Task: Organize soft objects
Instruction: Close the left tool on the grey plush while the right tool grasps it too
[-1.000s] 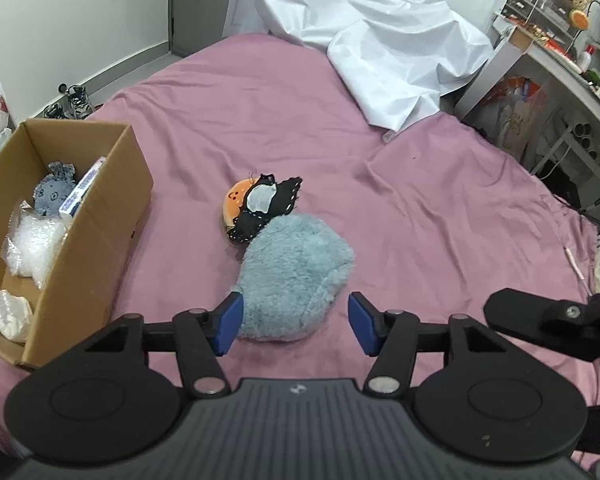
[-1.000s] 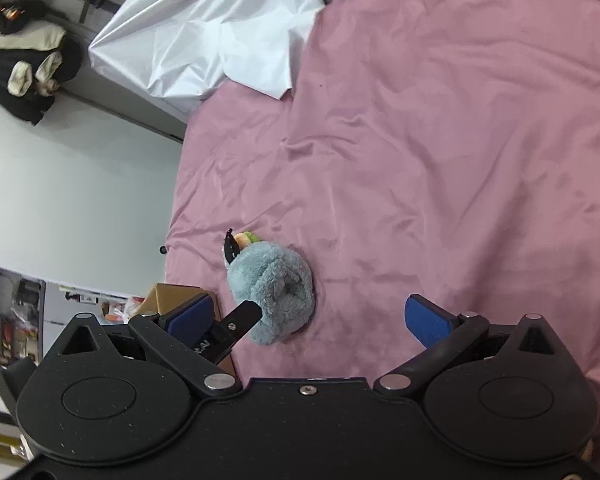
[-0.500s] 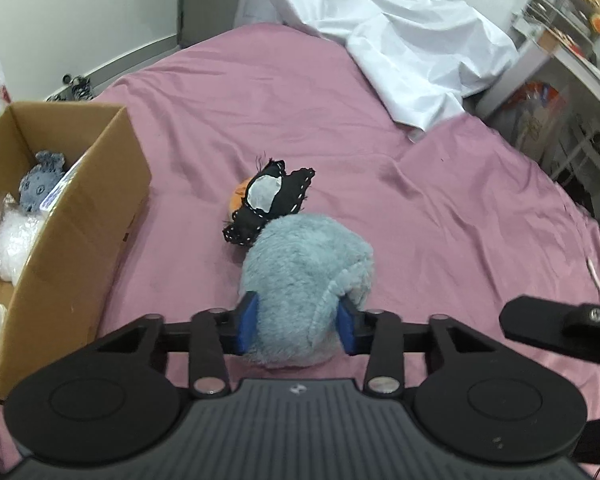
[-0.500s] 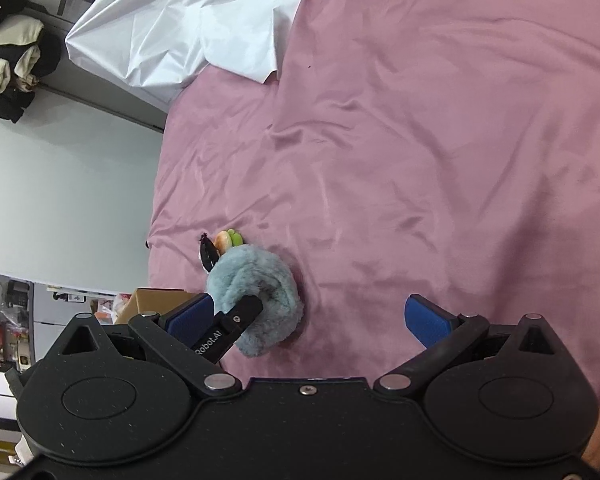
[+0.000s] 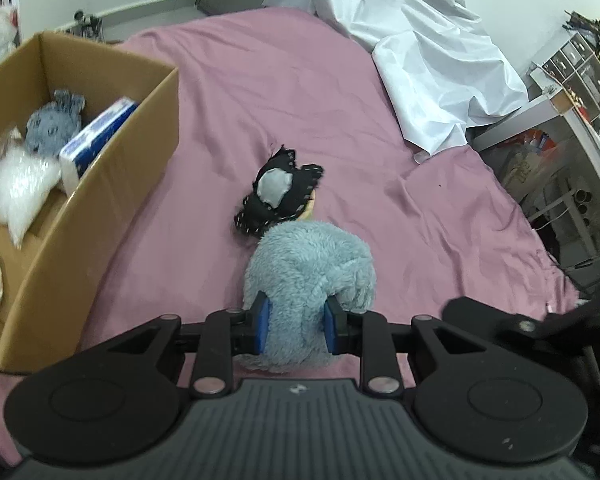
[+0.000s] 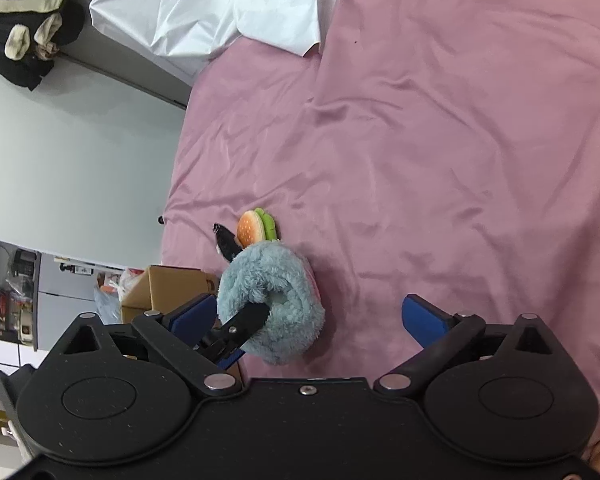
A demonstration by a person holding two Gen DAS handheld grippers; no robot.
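My left gripper (image 5: 295, 326) is shut on a fluffy grey-blue plush (image 5: 312, 272) lying on the pink bed. The plush also shows in the right wrist view (image 6: 272, 300), pinched by the left gripper's fingers (image 6: 244, 320). Just beyond it lies a black felt piece with a grey patch (image 5: 278, 196), over a small burger plush (image 6: 256, 229). An open cardboard box (image 5: 112, 184) stands at the left on the bed, holding a grey toy (image 5: 54, 120), a blue-white pack and clear bags. My right gripper (image 6: 312, 316) is open and empty, hovering above the bed.
A white sheet (image 5: 416, 60) is bunched at the far end of the bed. A desk and shelves (image 5: 576, 120) stand off the bed's right side. Dark clothes (image 6: 24, 36) hang on the wall.
My left gripper moved forward over the grey-blue plush and closed on it. The right gripper stayed open and shifted slightly.
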